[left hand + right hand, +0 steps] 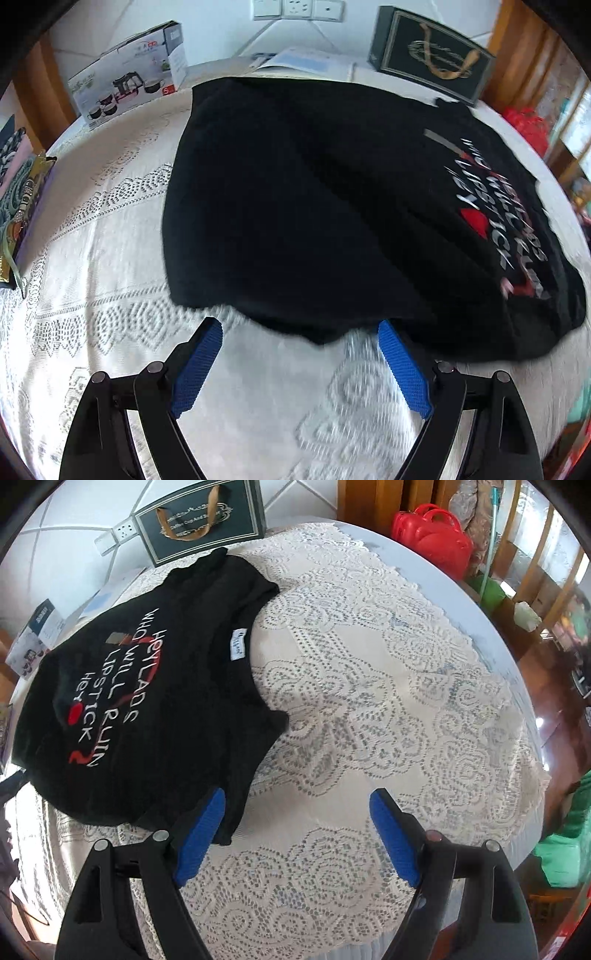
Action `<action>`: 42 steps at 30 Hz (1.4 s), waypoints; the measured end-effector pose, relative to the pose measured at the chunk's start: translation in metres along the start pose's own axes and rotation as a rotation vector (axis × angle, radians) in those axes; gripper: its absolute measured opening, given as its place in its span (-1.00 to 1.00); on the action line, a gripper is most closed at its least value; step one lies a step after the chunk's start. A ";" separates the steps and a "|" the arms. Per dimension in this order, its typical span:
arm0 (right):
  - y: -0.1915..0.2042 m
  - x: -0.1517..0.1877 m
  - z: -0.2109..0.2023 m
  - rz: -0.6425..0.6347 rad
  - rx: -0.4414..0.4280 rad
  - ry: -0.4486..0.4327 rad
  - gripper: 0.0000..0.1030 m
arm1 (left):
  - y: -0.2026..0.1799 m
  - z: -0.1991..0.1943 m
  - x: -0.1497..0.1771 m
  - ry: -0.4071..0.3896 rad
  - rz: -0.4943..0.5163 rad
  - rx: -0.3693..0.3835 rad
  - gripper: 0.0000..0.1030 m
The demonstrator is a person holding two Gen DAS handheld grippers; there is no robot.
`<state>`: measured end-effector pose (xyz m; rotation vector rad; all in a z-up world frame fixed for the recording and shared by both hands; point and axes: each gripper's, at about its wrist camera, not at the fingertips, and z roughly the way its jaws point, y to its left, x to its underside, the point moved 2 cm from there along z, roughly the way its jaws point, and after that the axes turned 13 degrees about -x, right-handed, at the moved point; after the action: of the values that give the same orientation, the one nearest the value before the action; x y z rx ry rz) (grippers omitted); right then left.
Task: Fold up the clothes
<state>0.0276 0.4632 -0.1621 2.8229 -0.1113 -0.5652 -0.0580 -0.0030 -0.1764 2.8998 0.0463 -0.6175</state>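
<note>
Lace tablecloth [369, 709] is bearing the black shirt [295, 203], lying flat at 12 o'clock of the spread, empty left tongs [299, 328] and 10 o'clock of the spread, empty right tongs [295, 801]; soft, light, likely limp, so pinching hem or shoulder edges seems best.

Black T-shirt [295, 206] [147, 686]: lies flat, printed side up, white and red lettering visible. Right wrist view: garment occupies 9 to 11 o'clock, neckline with white label toward 3 o'clock.

black T-shirt [147, 686] printed "HEY LADS", "LIPSTICK", gift box [199, 520] "Coffee Cup"
</note>
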 end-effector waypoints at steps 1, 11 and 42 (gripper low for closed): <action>0.002 0.001 0.004 -0.006 -0.008 0.007 0.57 | -0.003 0.002 -0.001 0.002 -0.013 -0.010 0.67; 0.041 0.004 0.030 -0.133 -0.015 0.026 -0.96 | -0.007 -0.021 -0.015 -0.005 -0.067 0.014 -0.64; 0.003 0.021 -0.011 -0.019 0.013 0.040 0.05 | -0.001 0.004 0.007 0.014 0.038 -0.075 0.77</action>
<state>0.0507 0.4605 -0.1595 2.8489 -0.0814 -0.5130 -0.0533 -0.0031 -0.1830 2.8259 0.0157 -0.5760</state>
